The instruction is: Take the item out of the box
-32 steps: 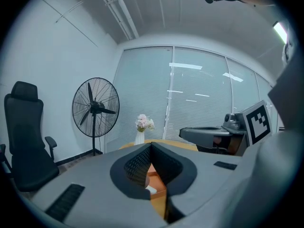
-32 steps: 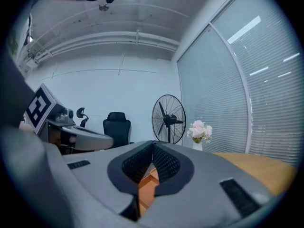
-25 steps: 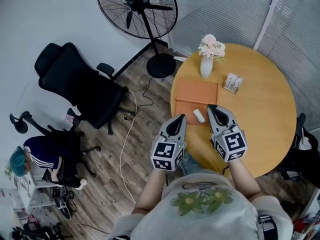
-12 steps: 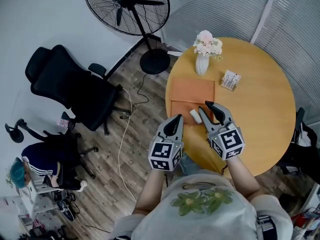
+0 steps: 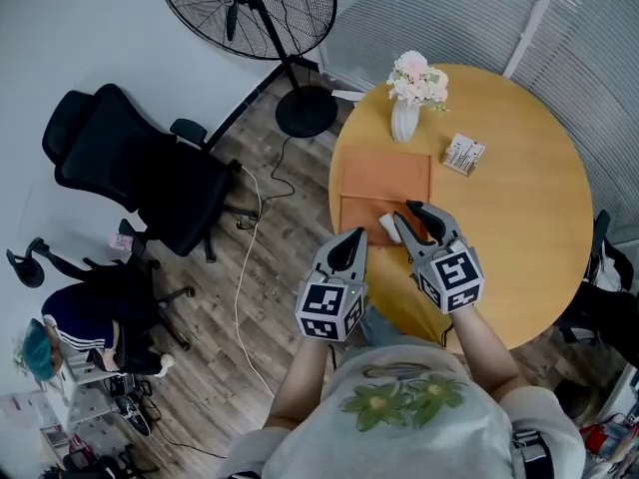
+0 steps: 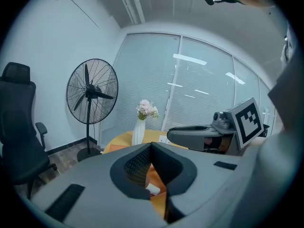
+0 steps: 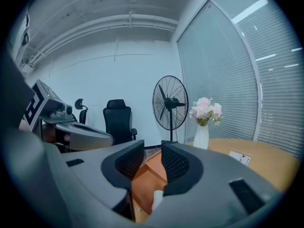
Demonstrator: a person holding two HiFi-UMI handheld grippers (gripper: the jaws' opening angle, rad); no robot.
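The little white item (image 5: 387,230) is lying on the flat orange box (image 5: 384,178), right at the box's near edge. The right gripper (image 5: 407,213) hangs over that same edge. Its fingers have just been opening and stand spread, with the item showing in the gap but not pinched. The left gripper (image 5: 351,239) sits just off the box's near left corner, fingers pressed together on nothing. Past the box's far edge there's a white vase of flowers (image 5: 404,123), all on a round wooden table (image 5: 519,228).

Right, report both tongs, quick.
Left tongs: closed, empty.
Right tongs: open, have just been opening, nothing between them.
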